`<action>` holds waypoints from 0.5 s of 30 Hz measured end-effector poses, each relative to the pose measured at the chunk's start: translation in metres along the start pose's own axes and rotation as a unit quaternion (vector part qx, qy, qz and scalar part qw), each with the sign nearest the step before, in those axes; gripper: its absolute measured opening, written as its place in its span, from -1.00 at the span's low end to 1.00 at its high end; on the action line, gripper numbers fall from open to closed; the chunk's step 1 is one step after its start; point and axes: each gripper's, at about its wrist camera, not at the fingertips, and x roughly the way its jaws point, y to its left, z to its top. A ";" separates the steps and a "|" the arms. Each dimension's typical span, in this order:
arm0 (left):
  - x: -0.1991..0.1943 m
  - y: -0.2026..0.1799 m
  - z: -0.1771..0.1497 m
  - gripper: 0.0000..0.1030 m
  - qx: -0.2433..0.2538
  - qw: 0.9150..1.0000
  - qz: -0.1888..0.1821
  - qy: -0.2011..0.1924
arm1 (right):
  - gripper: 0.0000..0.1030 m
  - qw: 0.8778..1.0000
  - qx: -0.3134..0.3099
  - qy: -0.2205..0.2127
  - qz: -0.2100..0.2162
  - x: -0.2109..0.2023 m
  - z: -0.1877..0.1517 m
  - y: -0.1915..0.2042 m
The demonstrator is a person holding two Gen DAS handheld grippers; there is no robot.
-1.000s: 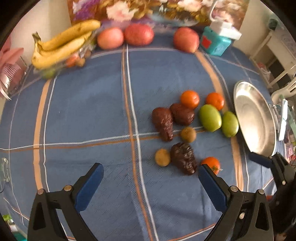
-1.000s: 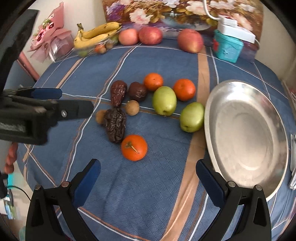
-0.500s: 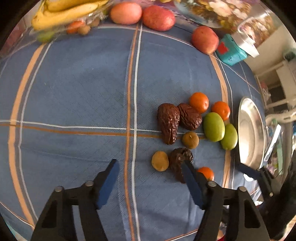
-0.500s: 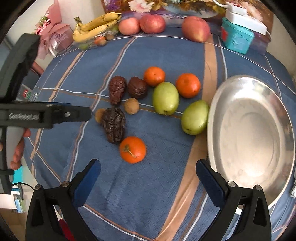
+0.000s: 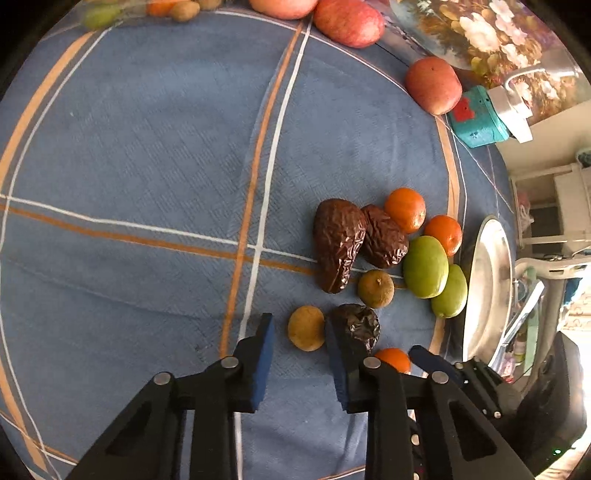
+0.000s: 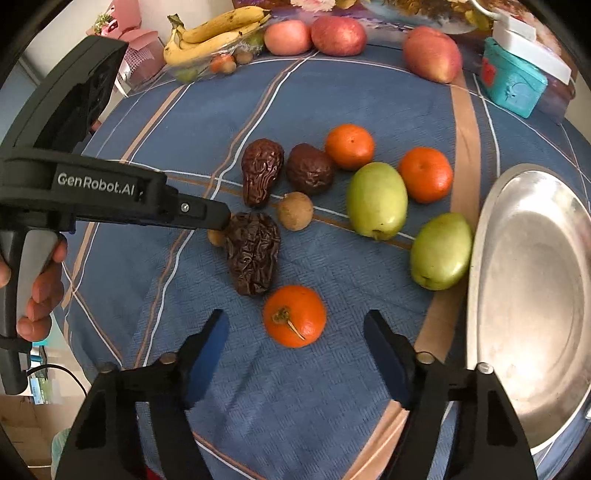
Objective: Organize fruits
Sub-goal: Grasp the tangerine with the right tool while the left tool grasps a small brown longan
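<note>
- Left claw [image 5: 297, 338]: fingers narrowly apart, set around a small brown round fruit [image 5: 306, 328] on the blue cloth [image 5: 147, 147]; right finger just beside the fruit, contact impossible to confirm; left finger with a small gap to it.
- From the right wrist view, left claw [image 6: 221, 225] reaching in from the left side, tip low over the same small fruit [image 6: 216, 237], mostly hidden behind it.
- Just right of that fruit, a wrinkled dark date [image 5: 356, 325], pressed close against the outside of the right finger.
- Further up, two more dark dates [image 5: 338, 243] side by side, touching each other, and a second small brown fruit [image 5: 375, 283] below them.
- Right claw [image 6: 295, 334]: fingers wide apart, holding nothing, placed on both sides of an orange with stem [image 6: 294, 316]; clear gap on each side, no touch.
- Behind this orange, the big date [image 6: 253, 254], near but apart from it.
- Two other oranges [image 6: 349, 146] further back, and two green fruits [image 6: 376, 200] between them and the plate.
- Nearest green fruit [image 6: 441, 251] just beside the rim of the silver plate [image 6: 532, 295], at the right edge of the cloth.
- At the far side: bananas [image 6: 218, 33], three red apples [image 6: 338, 36], a teal box [image 6: 513, 83].
</note>
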 end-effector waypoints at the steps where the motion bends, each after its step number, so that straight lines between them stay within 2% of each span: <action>1: 0.003 0.004 0.000 -0.42 -0.002 1.000 -0.005 0.003 | 0.24 1.000 0.000 0.001 0.002 0.002 0.001 0.001; 3: 0.006 0.005 -0.001 -0.44 -0.006 1.000 -0.010 0.007 | 0.16 1.000 0.001 0.001 0.003 0.005 0.001 0.002; 5: 0.010 0.004 -0.003 -0.52 -0.009 1.000 -0.016 0.012 | -0.05 1.000 0.004 0.000 0.005 0.008 -0.001 0.005; 8: 0.011 0.000 -0.009 -0.54 0.001 1.000 -0.004 0.008 | -0.25 1.000 0.005 -0.001 0.007 0.010 -0.002 0.004; 12: 0.011 0.000 -0.014 -0.55 -0.003 1.000 -0.001 0.004 | -0.26 1.000 0.006 -0.003 0.002 0.008 -0.003 0.003; 15: -0.006 0.007 -0.017 -0.55 -0.009 1.000 0.015 -0.010 | -0.27 1.000 0.012 -0.004 -0.004 0.000 -0.005 -0.006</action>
